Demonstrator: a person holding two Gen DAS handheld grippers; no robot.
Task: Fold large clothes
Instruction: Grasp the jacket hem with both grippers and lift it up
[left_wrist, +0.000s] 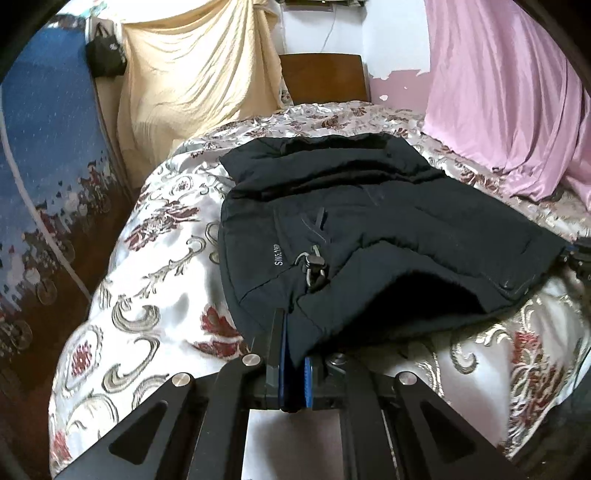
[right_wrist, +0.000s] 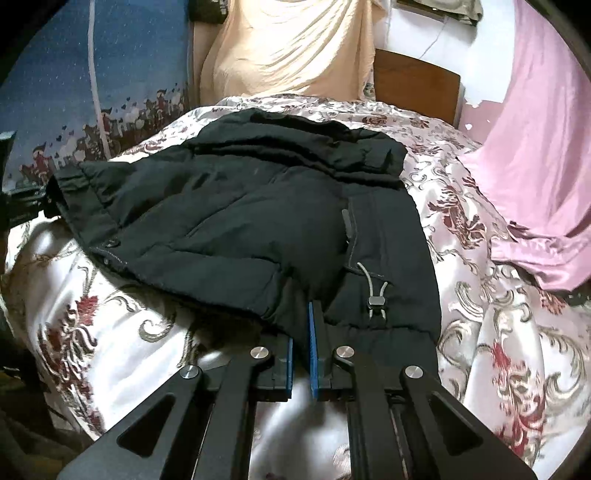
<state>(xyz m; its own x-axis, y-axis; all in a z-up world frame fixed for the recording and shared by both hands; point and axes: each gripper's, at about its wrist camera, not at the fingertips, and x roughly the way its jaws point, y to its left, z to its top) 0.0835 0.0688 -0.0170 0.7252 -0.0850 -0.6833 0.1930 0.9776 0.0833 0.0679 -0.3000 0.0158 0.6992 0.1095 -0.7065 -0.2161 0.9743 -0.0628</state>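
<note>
Left gripper (left_wrist: 293, 354), right gripper (right_wrist: 301, 347) each pinching hem of puffy black jacket (left_wrist: 388, 221); glossy floral bedspread (left_wrist: 155, 280) beneath.

Each claw (left_wrist: 293, 354) (right_wrist: 301, 343): black metal linkage arms w/ silver pivot screws, blue finger pads.

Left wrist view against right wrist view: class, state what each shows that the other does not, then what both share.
Only the left wrist view shows white "SINCE" lettering on the jacket and a small black bag hanging by the wall. Only the right wrist view shows a dark round button near the jacket's edge. Both show the black padded jacket on the floral satin bedspread, each tool, left tool and right tool, shut on its hem.
</note>
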